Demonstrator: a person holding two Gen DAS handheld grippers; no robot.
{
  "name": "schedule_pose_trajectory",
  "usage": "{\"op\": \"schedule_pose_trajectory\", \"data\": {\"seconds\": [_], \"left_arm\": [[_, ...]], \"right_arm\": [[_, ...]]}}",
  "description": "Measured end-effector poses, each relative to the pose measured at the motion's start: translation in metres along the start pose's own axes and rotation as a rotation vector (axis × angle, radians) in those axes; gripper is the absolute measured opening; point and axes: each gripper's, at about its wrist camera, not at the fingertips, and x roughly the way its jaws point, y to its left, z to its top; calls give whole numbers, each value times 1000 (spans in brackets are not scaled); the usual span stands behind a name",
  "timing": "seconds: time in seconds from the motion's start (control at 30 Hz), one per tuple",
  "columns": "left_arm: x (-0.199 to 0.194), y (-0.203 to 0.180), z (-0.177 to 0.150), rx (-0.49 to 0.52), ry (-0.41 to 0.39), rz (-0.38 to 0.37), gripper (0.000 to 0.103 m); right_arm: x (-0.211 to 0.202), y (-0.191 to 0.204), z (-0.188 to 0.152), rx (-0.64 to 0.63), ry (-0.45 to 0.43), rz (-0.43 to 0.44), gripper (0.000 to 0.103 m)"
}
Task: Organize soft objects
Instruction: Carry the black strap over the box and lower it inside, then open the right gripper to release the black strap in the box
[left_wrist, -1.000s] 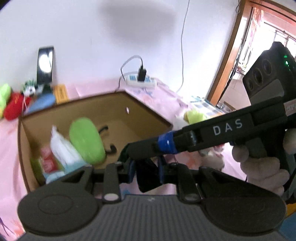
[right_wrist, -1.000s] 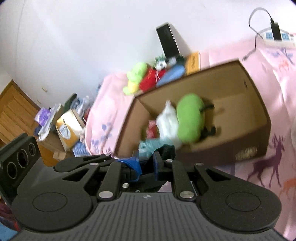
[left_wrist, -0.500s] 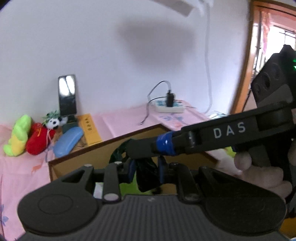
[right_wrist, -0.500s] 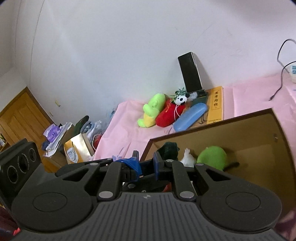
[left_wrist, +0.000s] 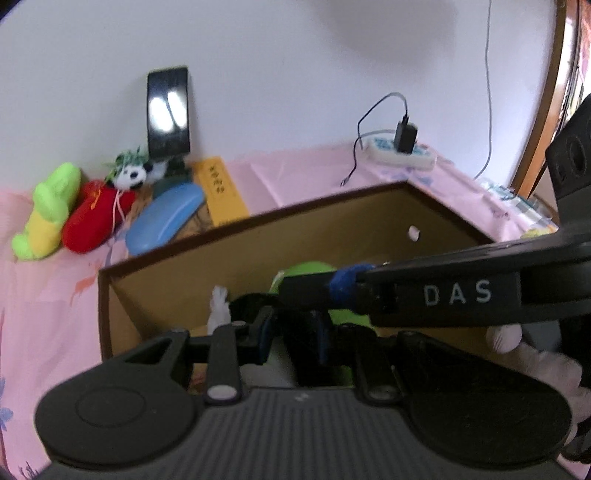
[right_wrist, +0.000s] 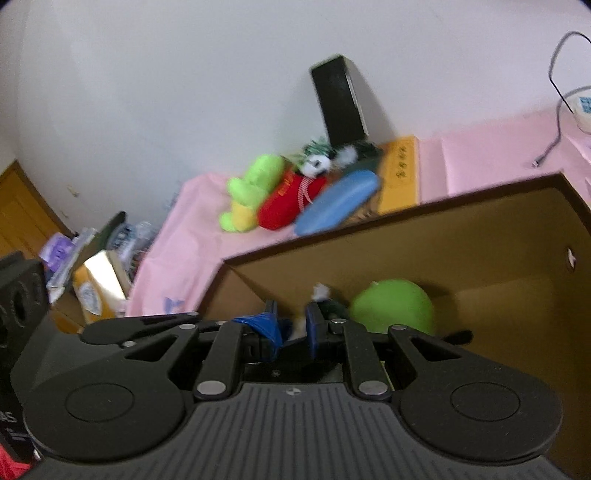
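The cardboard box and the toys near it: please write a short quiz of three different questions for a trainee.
1. True or false: the green plush lies inside the cardboard box.
2. Which item lies between the red plush and the yellow booklet?
A. blue case
B. power strip
C. a mug
3. Fill in: the phone leans against the ____.

Key: 1 true; 2 A; 3 wall.
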Motion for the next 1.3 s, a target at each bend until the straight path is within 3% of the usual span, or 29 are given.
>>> {"op": "schedule_pose_trajectory", "data": {"seconds": [0.07,0.47,0.9,1.3], "left_arm": [[4,2,-1,-10,21,-3,18],[-11,0,-9,-62,65,24,47],[-37,-17,-14,-99,109,146,49],[-73,-36,-22,-102,102,252,53]], "right_arm": [[2,-4,-2,2,16,-22,0],[-8,-11,-8,64,67,-87,5],[-38,6,-25,51,87,-200,5],[-74,25,-38,33,48,-201,6]]}}
